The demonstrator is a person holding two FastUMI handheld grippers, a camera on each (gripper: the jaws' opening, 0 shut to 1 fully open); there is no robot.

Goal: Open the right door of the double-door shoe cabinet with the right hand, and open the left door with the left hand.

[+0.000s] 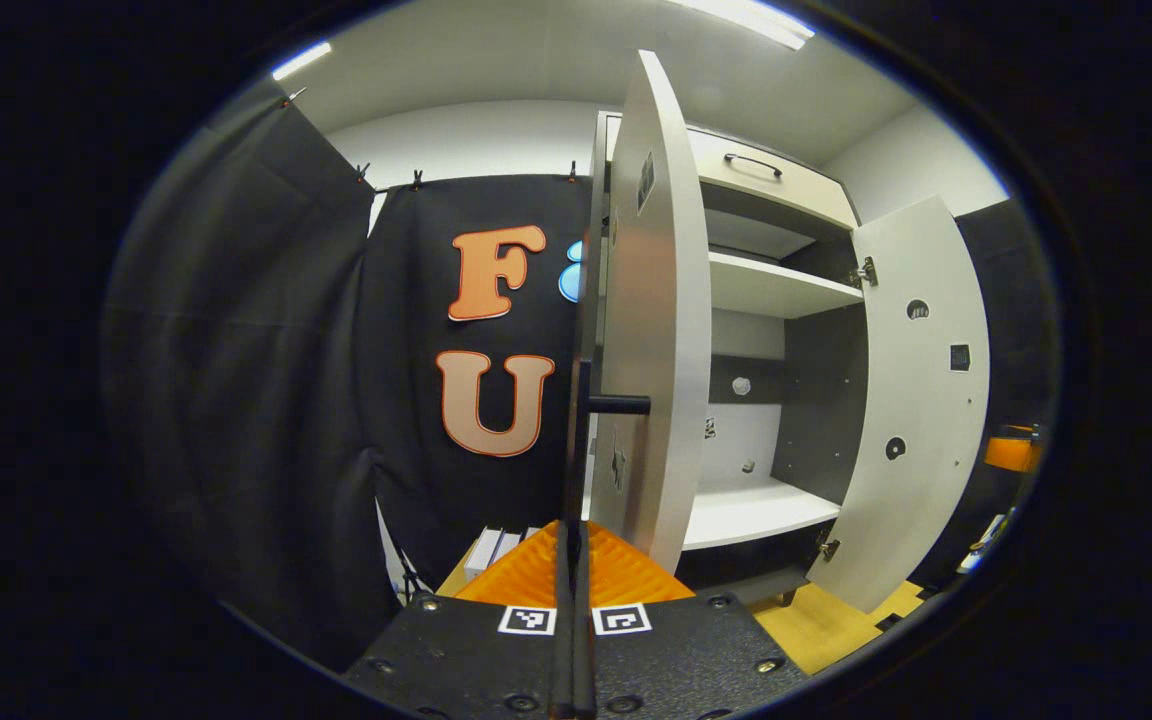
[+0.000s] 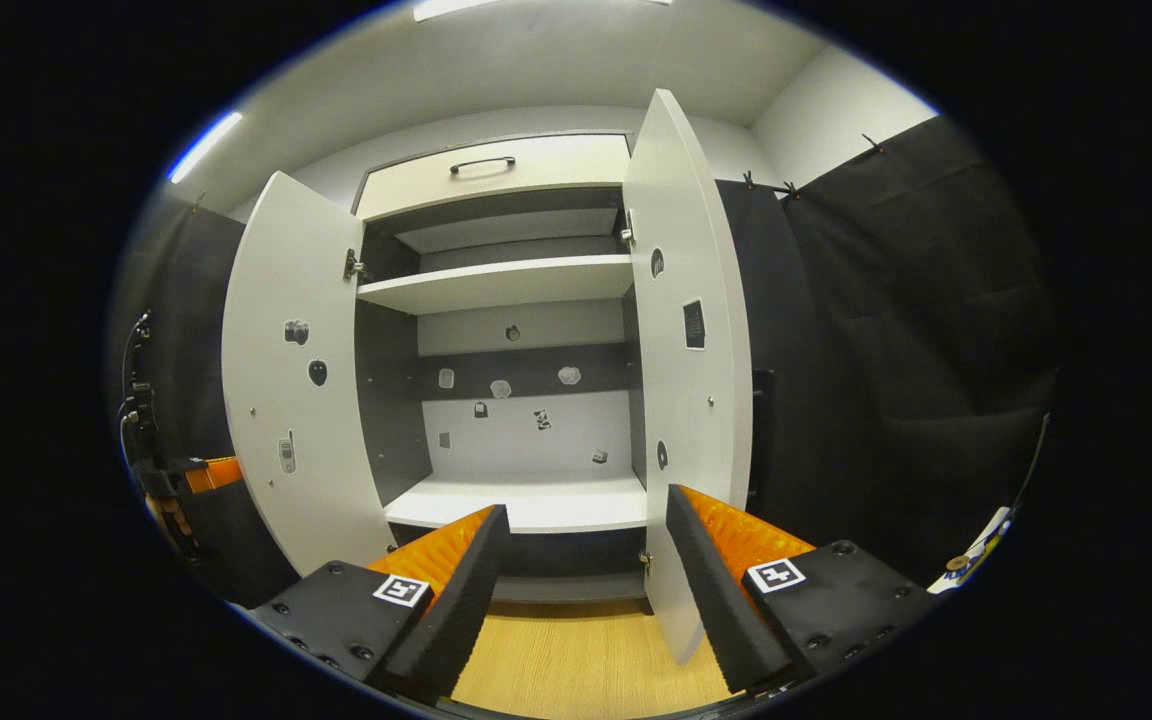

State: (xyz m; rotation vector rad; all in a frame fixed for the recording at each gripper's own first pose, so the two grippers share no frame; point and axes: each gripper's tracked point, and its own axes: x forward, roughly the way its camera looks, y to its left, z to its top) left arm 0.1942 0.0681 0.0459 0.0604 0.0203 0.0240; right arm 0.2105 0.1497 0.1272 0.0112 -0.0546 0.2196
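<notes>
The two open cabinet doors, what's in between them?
In the right gripper view, between the left door and the right door sits the cabinet's open inside: two white shelves, with small stickers on the back wall.

The shoe cabinet (image 2: 506, 400) is white on its shelves and doors, with dark grey side walls and a dark grey band across the white back panel. Both the left door (image 2: 286, 400) and the right door (image 2: 686, 380) carry small dark stickers. The drawer (image 2: 496, 165) up top is cream with a black handle. The floor (image 2: 576, 660) is light wood-grain yellow.
</notes>
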